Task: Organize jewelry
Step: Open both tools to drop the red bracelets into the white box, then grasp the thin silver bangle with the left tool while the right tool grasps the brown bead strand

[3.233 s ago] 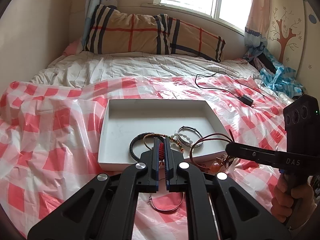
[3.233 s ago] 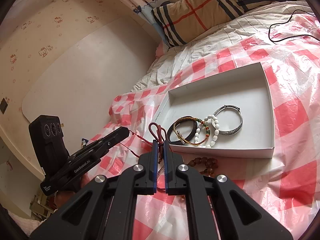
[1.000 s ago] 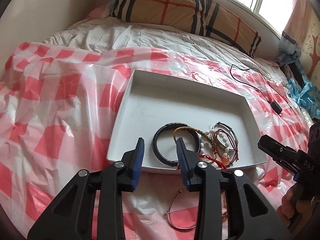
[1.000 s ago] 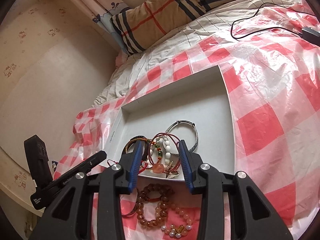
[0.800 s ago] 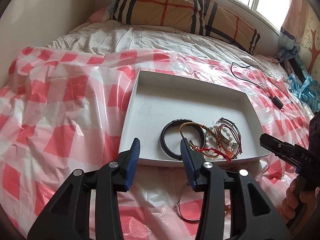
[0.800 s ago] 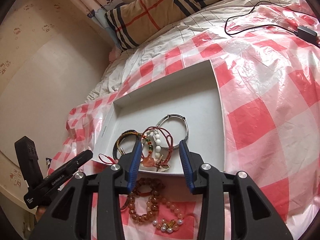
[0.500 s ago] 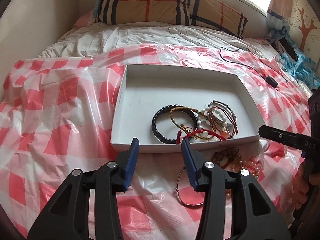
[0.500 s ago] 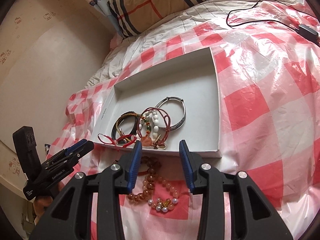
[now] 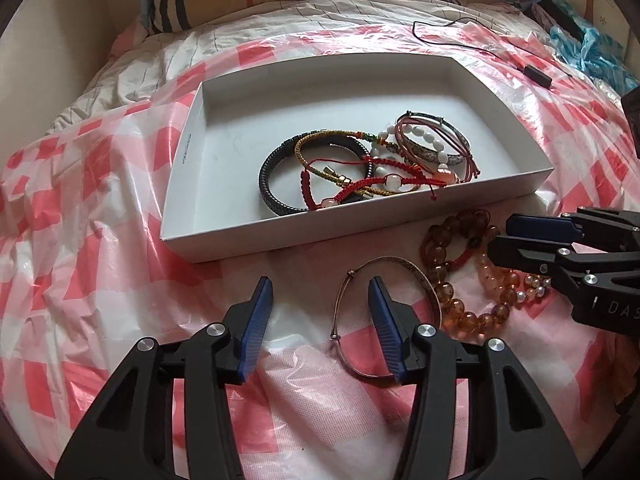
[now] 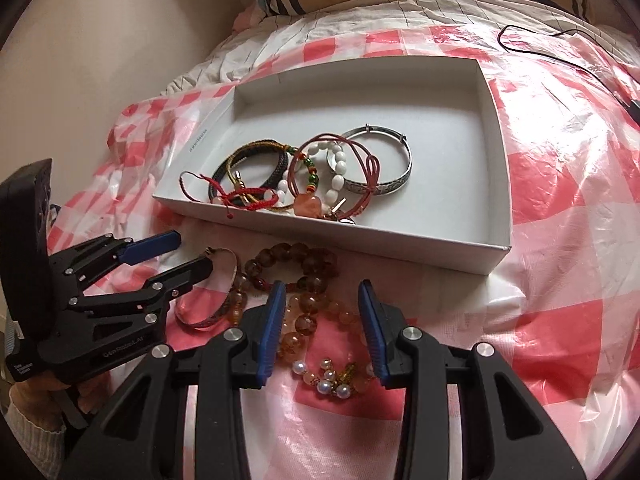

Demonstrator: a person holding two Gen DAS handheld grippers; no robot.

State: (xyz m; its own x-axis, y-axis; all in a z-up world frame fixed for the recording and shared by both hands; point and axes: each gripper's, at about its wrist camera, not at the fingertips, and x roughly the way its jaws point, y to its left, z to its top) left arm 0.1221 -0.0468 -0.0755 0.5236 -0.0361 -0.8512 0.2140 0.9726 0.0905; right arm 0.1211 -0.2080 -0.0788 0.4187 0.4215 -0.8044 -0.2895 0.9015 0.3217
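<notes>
Box on bed, five or so bracelets inside. Bangle and beads lie just in front of box. Left tool apart, just been opening, empty, beside bangle. Right tool apart, empty, over beads. Go slow, pinch one rim, lift clear of box wall.

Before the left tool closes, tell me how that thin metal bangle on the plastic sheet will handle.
The thin metal bangle is an open hoop of narrow band, so probably stiff and light. It lies flat on glossy plastic sheet, so it may skid if nudged. The left tool stands open, one finger inside the hoop; a rim pinch could let it swing.
</notes>
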